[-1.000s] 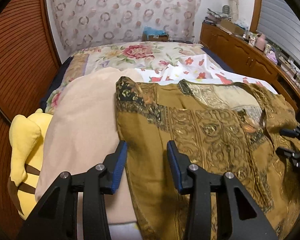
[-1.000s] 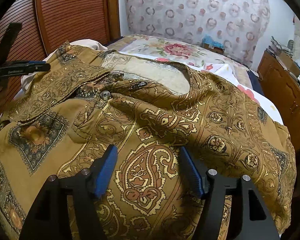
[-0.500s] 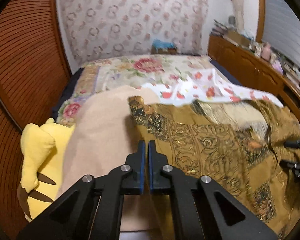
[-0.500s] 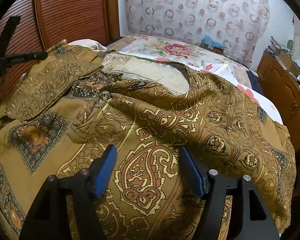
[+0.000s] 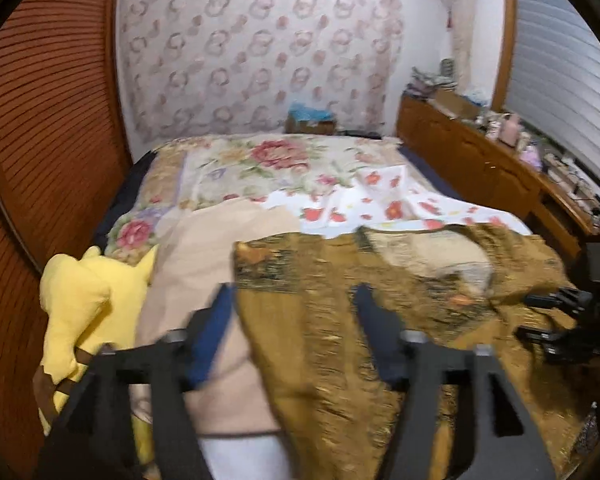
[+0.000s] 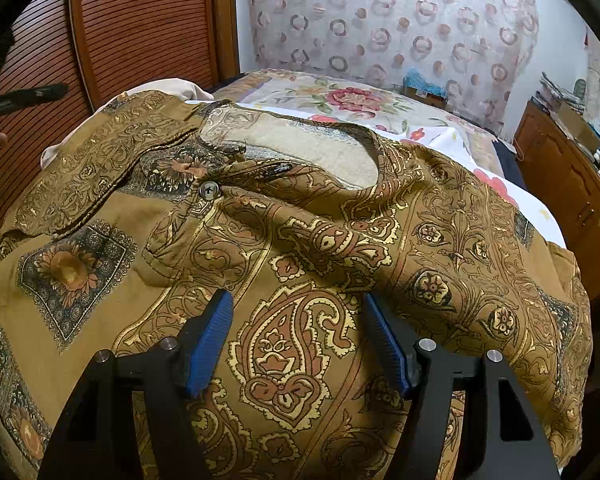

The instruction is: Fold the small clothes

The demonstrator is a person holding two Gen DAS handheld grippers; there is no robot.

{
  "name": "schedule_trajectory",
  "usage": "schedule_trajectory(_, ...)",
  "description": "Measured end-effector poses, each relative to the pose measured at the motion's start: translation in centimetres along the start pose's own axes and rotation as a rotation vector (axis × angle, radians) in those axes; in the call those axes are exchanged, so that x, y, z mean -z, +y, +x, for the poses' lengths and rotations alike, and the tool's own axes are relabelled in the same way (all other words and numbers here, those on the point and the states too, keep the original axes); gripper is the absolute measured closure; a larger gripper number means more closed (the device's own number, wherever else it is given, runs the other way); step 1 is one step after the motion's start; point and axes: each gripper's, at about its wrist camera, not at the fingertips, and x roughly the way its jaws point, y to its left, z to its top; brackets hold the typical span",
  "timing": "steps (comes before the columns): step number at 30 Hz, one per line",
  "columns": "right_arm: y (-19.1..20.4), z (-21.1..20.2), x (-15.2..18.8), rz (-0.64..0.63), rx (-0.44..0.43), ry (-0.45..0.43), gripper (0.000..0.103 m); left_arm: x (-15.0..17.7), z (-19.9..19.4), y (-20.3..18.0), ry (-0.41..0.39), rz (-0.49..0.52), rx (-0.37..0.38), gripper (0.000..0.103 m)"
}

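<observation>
A mustard paisley shirt [image 6: 320,220] lies spread on the bed, collar away from me, one button [image 6: 209,190] showing. Its left sleeve [image 6: 92,168] lies folded in over the chest. My right gripper [image 6: 297,300] hovers open just above the shirt's middle with nothing between its blue pads. My left gripper [image 5: 292,296] is blurred, its jaws opening wide above the shirt's left edge [image 5: 340,280], and nothing is held. The right gripper [image 5: 556,320] shows at the right edge of the left wrist view. The left gripper [image 6: 24,96] shows at far left in the right wrist view.
A yellow plush toy [image 5: 84,300] and a beige cloth [image 5: 204,248] lie left of the shirt. Beyond are a white flowered cloth [image 5: 380,200] and the floral bedspread [image 5: 268,160]. A slatted wooden wall [image 5: 40,120] stands left, and a cluttered wooden cabinet [image 5: 480,160] right.
The left gripper's jaws closed together, then spread wide as it rose and drew back from the shirt. The sleeve settled across the chest. The right gripper stayed still.
</observation>
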Motion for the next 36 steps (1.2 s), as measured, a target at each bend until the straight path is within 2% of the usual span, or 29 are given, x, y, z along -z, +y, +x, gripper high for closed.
schedule_trajectory(9,0.0,0.0,0.0,0.000,0.001,0.000,0.034,2.4,-2.1,-5.0,-0.005,0.044,0.042,0.024)
schedule_trajectory(14,-0.2,-0.3,0.1,0.005,0.009,-0.001,0.034,4.1,-3.2,-7.5,-0.016,0.055,0.098,0.024)
schedule_trajectory(17,-0.4,-2.5,0.2,0.028,-0.022,-0.055,0.034,4.9,-3.7,-8.9,-0.020,0.072,0.112,0.024)
schedule_trajectory(22,-1.8,-6.8,0.4,0.045,-0.015,-0.135,0.034,6.1,-3.9,-11.1,-0.008,0.116,0.113,0.024)
schedule_trajectory(29,-5.9,-11.2,3.5,0.071,0.092,-0.176,0.034,7.2,-3.8,-13.7,0.000,0.141,0.141,0.024)
schedule_trajectory(36,-10.9,-11.9,7.4,0.165,0.193,-0.134,0.034,7.9,-3.5,-15.9,0.017,0.185,0.153,0.024)
